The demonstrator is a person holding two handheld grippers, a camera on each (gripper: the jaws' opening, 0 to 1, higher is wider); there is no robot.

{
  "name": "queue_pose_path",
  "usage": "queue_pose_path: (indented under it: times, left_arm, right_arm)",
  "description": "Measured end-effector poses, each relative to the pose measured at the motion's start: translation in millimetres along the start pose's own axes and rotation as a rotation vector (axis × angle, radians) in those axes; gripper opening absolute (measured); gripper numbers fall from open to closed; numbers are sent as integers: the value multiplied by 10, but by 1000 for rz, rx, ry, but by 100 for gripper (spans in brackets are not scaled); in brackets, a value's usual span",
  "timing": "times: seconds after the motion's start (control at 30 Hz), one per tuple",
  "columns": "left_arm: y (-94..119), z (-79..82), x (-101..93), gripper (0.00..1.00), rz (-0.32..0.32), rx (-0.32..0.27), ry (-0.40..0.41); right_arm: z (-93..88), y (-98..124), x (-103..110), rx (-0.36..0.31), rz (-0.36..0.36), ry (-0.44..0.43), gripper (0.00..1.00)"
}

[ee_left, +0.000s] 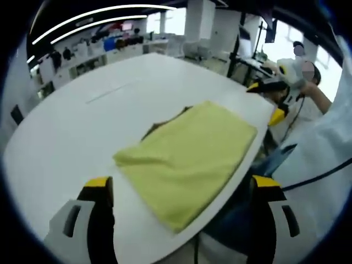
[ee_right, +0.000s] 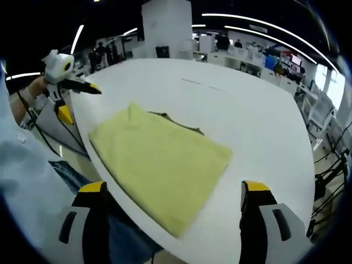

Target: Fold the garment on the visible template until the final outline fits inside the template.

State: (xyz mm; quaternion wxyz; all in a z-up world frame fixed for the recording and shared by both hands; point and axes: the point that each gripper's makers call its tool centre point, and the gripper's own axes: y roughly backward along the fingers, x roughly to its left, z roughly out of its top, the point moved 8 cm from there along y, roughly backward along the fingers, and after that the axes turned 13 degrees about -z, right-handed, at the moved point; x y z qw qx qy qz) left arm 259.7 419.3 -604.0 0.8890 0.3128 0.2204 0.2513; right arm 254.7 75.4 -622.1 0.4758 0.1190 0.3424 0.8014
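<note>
A yellow garment (ee_left: 187, 157) lies folded into a flat rectangle near the rounded edge of the white table (ee_left: 82, 121). A thin dark strip (ee_left: 165, 122) peeks out along its far edge. My left gripper (ee_left: 184, 192) hovers off the table edge, open, jaws wide on both sides of the cloth's near corner. In the right gripper view the same garment (ee_right: 159, 162) and dark strip (ee_right: 184, 125) lie ahead of my right gripper (ee_right: 175, 192), also open and holding nothing. Each gripper shows in the other's view, raised beside the table: right gripper (ee_left: 265, 102), left gripper (ee_right: 80, 102).
The person's pale sleeve (ee_left: 335, 143) and jeans (ee_right: 71, 176) sit close against the table edge. A faint line (ee_left: 110, 93) marks the tabletop beyond the garment. Office desks and shelves (ee_left: 115, 47) stand far behind, and a white pillar (ee_right: 168, 27).
</note>
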Motion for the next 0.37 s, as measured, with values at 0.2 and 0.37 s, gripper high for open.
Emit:
queue_pose_path:
  times: [0.2, 0.37]
  left_arm:
    - [-18, 33, 18, 99, 3, 4, -12]
    - [-20, 43, 12, 99, -1, -1, -11]
  right_arm:
    - [-41, 9, 9, 8, -1, -18, 100]
    - [-69, -2, 2, 15, -3, -28, 100]
